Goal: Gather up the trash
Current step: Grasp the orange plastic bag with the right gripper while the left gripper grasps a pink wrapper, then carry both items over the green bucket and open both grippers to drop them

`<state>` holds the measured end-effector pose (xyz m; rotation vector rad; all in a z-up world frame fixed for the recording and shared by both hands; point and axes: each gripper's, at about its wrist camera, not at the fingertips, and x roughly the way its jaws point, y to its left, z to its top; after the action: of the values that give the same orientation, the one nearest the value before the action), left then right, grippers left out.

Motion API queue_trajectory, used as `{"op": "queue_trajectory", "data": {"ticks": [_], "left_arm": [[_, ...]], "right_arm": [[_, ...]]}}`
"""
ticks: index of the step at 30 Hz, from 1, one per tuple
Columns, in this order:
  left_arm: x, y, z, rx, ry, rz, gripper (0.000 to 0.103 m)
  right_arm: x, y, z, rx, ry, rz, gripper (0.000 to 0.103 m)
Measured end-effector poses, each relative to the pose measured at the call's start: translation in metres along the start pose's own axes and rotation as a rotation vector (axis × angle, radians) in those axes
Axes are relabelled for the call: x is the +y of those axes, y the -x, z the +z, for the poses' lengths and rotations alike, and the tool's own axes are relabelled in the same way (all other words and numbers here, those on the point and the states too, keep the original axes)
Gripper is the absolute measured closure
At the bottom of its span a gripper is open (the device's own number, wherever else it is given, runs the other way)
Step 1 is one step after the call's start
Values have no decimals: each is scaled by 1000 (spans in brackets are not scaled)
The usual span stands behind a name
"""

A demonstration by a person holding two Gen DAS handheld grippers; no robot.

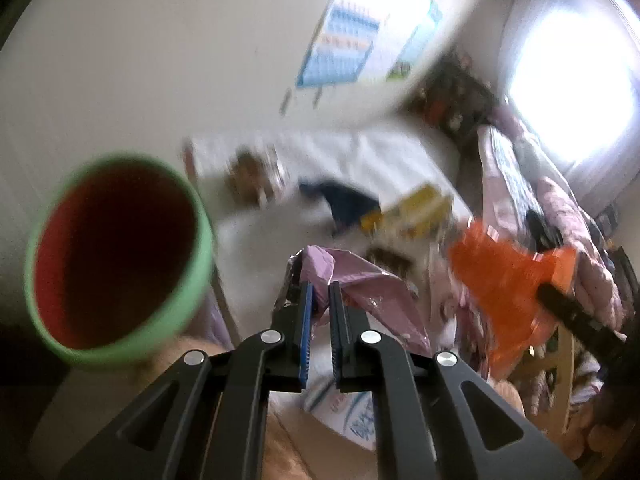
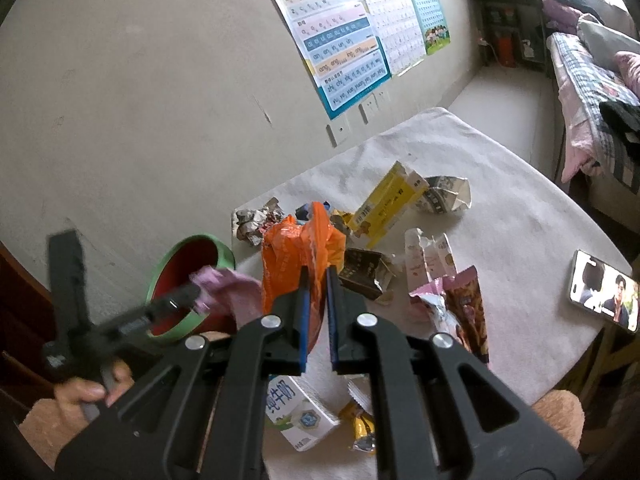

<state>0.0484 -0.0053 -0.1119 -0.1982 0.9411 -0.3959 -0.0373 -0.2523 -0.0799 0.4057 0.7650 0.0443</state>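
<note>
Pink wrapper point(image 1: 352, 280) clamped in the left hand-held gripper point(image 1: 320, 300) nears the green bin point(image 1: 120, 256) for dropping; the right hand-held gripper point(image 2: 316, 280) pinches an orange bag point(image 2: 296, 256).

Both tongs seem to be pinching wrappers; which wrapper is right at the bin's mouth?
The pink wrapper in the left tongs, over the green-rimmed bin. The orange wrapper, in the right tongs, hangs over the table.
</note>
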Motion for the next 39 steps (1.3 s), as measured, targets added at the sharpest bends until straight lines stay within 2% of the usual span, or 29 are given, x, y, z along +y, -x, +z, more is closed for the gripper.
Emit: {"op": "queue_trajectory", "data": {"ticks": [2, 7, 20, 31, 38, 39], "left_arm": [[5, 16, 9, -58, -7, 41, 97], [23, 40, 25, -129, -18, 164, 97], [95, 59, 21, -194, 13, 390, 97], [140, 61, 18, -185, 83, 434, 97], [157, 52, 14, -155, 103, 453, 96], [158, 50, 14, -148, 107, 454, 95]], "right_arm": [[7, -1, 2, 1, 17, 2, 95], [28, -10, 4, 23, 56, 25, 95], [115, -77, -6, 175, 200, 146, 95], [173, -125, 4, 227, 273, 197, 95], [194, -142, 4, 236, 309, 195, 94], [196, -144, 4, 238, 309, 196, 91]]}}
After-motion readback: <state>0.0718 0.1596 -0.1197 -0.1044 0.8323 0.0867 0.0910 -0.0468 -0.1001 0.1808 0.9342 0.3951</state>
